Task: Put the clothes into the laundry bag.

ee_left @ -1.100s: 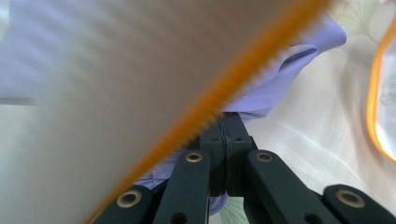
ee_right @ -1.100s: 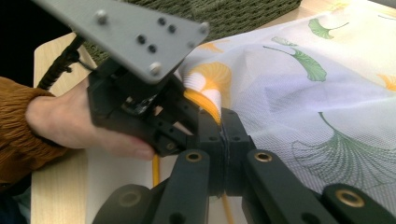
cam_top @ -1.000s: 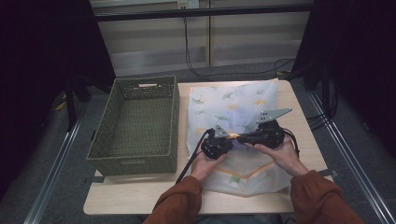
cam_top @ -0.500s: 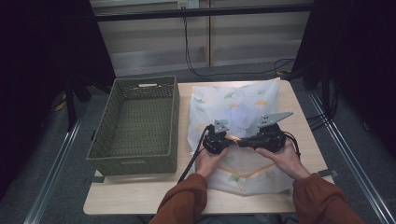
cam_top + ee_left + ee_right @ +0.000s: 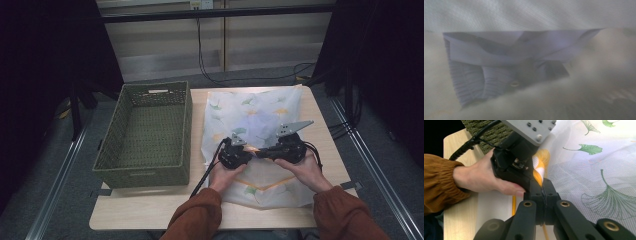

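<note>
High view: white ginkgo-print cloth spread on the tabletop beside a green woven basket; left tool and right tool meet at its middle. Left gripper view: blurred lilac folded garment under sheer fabric, jaws just easing apart, grip unclear. Right gripper view: right tool clamped tight on the cloth's edge.

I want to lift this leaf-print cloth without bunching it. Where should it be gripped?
Grip the cloth at its orange-trimmed near edge, coming in level from the person's side. That hem is raised and thin enough for jaws; the right gripper already pinches it there.
</note>
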`<act>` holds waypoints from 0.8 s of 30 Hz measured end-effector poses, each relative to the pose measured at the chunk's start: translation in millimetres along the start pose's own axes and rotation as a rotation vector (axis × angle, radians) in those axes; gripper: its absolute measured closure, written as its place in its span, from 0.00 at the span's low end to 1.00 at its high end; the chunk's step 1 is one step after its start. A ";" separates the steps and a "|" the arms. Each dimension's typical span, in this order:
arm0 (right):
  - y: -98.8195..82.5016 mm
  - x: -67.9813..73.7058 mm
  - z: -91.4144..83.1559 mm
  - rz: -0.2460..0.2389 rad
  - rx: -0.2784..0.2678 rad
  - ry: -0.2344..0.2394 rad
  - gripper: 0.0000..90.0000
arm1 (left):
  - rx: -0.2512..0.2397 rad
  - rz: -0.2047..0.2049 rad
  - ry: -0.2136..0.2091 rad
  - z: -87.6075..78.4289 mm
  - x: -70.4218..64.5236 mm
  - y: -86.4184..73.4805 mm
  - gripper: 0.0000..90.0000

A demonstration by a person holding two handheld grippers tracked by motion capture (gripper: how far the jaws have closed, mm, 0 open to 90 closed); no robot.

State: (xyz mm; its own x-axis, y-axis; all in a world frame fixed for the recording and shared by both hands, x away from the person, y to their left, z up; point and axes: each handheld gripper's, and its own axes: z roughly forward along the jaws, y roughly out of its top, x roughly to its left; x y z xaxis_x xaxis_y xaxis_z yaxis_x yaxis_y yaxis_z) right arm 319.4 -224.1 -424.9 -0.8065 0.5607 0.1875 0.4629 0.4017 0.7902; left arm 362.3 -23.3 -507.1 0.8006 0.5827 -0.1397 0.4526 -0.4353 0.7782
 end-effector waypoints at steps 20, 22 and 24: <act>1.3 -7.5 -5.0 0.023 -0.027 -0.019 1.00 | 0.010 0.094 -0.075 -56.7 -10.7 2.3 0.47; 1.8 -8.0 -5.9 0.021 -0.032 -0.024 1.00 | 0.006 0.097 -0.082 -65.9 -11.5 1.7 0.47; 1.9 -8.4 -7.2 0.024 -0.038 -0.026 1.00 | 0.004 0.099 -0.085 -74.0 -10.4 -1.2 0.48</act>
State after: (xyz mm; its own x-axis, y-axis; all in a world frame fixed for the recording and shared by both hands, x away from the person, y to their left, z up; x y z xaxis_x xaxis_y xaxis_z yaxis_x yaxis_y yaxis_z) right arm 324.4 -233.3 -420.7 -0.7852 0.5887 0.1920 0.4674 0.3601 0.8074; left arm 324.3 22.0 -461.2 0.8720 0.4760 -0.1139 0.3708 -0.4907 0.7885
